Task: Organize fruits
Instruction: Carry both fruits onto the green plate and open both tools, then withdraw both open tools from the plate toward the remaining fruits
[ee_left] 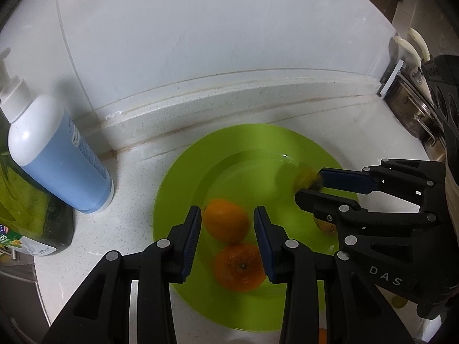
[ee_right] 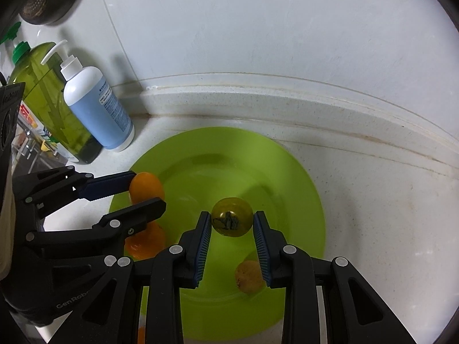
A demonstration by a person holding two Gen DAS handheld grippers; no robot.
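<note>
Both grippers are over the green plate [ee_right: 301, 200], which sits on a pale speckled counter [ee_right: 387, 215] against a white wall.

Left gripper [ee_left: 226, 215]: closed on an orange [ee_left: 226, 220]. Both blue pads press its sides in the left wrist view, and the right wrist view shows the same orange pinched between those fingers at the plate's 9 o'clock edge. I can't tell if it's resting on the plate or just above it. A 2nd orange [ee_left: 239, 268] lies on the plate right under it, toward 6 o'clock, touching or nearly touching the 1st.

Right gripper [ee_right: 232, 220]: closed on a small green tomato [ee_right: 232, 216], with the dark stem end facing the camera. It's held roughly over the middle of the plate, pads tight on both sides. In the left wrist view it's just a yellowish blur at the fingertips at about 2 o'clock on the plate.

A small yellow fruit [ee_right: 249, 276] lies on the plate below the right gripper, around 6 o'clock in the right wrist view. Can't tell what kind it is.

Off the plate at about 10 o'clock stands a blue pump bottle [ee_right: 97, 106], with a big green bottle [ee_right: 48, 97] just beside it on the far side. In the left wrist view, some metal kitchen stuff sits at the counter's far right at 2 o'clock, too blurry to name.
</note>
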